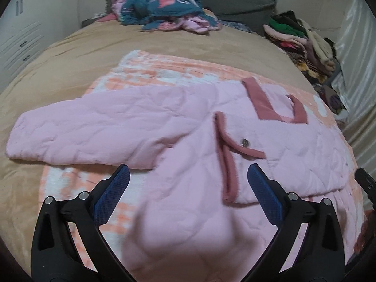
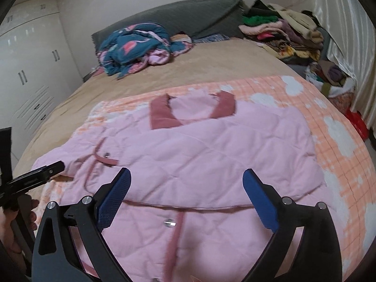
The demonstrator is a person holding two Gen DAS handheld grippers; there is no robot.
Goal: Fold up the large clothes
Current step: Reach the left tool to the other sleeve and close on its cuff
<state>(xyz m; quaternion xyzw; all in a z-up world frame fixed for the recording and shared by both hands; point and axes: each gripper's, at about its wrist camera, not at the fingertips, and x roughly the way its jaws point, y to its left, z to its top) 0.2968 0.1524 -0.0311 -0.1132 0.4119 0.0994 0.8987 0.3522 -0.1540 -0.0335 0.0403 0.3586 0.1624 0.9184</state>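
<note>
A large pink quilted jacket (image 1: 188, 141) with dark pink trim and collar lies flat on an orange-and-white checked blanket (image 1: 164, 72) on the bed. One sleeve (image 1: 82, 131) stretches out to the left. My left gripper (image 1: 188, 171) is open and empty, hovering over the jacket's front near the snap button (image 1: 245, 142). In the right wrist view the jacket (image 2: 211, 145) lies collar (image 2: 162, 115) away from me. My right gripper (image 2: 186, 176) is open and empty above the jacket's lower front. The left gripper (image 2: 40, 176) shows at the left edge of that view.
A crumpled teal and pink quilt (image 1: 162, 7) lies at the head of the tan bed (image 1: 70, 54) against a grey headboard cushion (image 2: 188, 16). A heap of mixed clothes (image 2: 282, 33) is piled at the far right by curtains. White wardrobes (image 2: 30, 58) stand to the left.
</note>
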